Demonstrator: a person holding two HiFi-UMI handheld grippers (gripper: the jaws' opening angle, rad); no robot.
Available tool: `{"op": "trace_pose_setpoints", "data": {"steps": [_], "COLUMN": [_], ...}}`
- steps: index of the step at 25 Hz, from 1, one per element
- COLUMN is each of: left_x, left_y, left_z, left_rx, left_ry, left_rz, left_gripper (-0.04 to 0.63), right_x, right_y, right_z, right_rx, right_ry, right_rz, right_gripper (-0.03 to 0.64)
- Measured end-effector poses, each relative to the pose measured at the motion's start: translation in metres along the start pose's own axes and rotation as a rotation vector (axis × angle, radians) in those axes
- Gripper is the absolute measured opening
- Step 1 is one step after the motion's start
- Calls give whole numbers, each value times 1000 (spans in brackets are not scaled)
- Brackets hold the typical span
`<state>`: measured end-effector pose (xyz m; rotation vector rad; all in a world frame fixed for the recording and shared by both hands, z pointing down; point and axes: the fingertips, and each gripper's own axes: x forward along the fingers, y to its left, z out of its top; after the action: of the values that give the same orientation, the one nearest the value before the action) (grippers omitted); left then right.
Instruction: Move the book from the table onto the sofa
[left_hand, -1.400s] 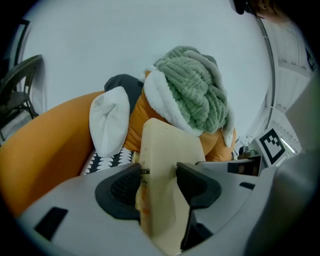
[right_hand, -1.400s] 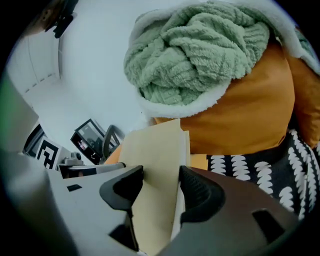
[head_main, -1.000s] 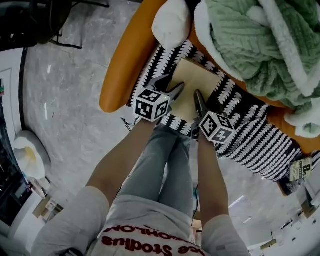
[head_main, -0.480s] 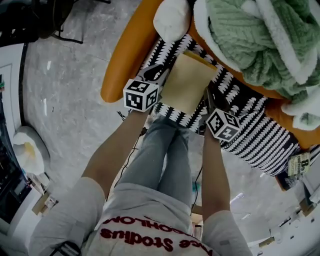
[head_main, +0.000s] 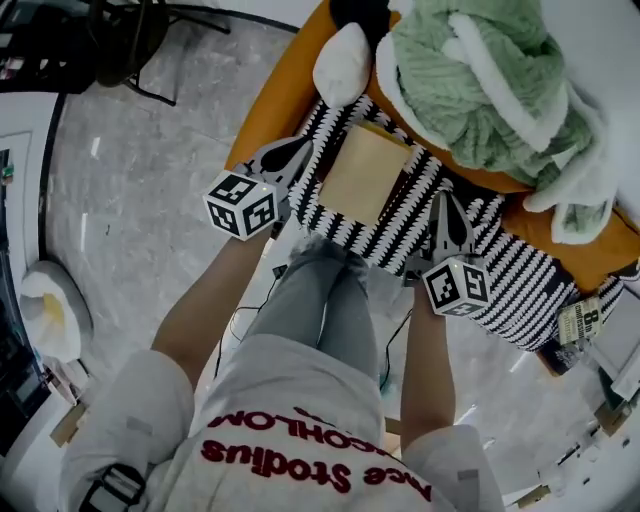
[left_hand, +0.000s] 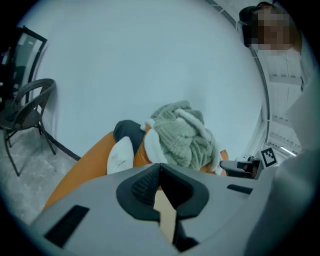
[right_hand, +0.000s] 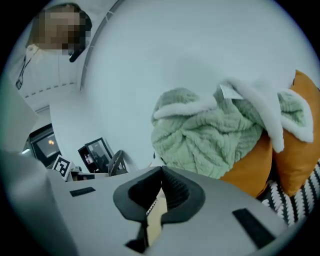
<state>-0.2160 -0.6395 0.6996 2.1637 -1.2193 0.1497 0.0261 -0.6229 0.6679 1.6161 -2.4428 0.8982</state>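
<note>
The tan book (head_main: 362, 175) lies flat on the black-and-white striped throw (head_main: 500, 270) that covers the orange sofa (head_main: 268, 105). My left gripper (head_main: 298, 148) hangs just left of the book, clear of it. The right gripper (head_main: 444, 202) hovers off the book's right side. Both have just been closing, and each stands shut with nothing between its pads. In the left gripper view the shut jaws (left_hand: 160, 166) point at the sofa, with a strip of the book (left_hand: 167, 216) showing below them. The right gripper view shows its jaws (right_hand: 161, 173) shut too, with the book (right_hand: 154, 221) beneath.
A green knitted blanket (head_main: 470, 90) is heaped at the sofa's back, with a white cushion (head_main: 342, 62) to the left of it. A dark chair (head_main: 130, 40) stands on the grey floor at the upper left. My legs are right against the sofa's front edge.
Both grippers let go of the book, rose and drew apart from its sides, and their jaws closed. The book stays on the striped throw.
</note>
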Motion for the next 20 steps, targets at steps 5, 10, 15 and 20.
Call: {"op": "trace_pose_setpoints", "data": {"steps": [5, 10, 15, 20], "left_x": [-48, -107, -155, -194], "left_y": [-43, -84, -110, -131], "left_z": [57, 110, 151, 177], "left_rx": [14, 59, 82, 115], "left_ry": [-57, -134, -215, -284], "left_rz": [-61, -115, -152, -180], "left_gripper": [17, 17, 17, 17], "right_x": [-59, -125, -177, -214], "right_y": [45, 83, 114, 138], "right_z": [74, 126, 159, 175], "right_rx": [-62, -101, -140, -199], "right_ry": [-93, -188, -270, -327], "right_rz": [26, 40, 47, 52], "right_gripper": [26, 26, 26, 26]}}
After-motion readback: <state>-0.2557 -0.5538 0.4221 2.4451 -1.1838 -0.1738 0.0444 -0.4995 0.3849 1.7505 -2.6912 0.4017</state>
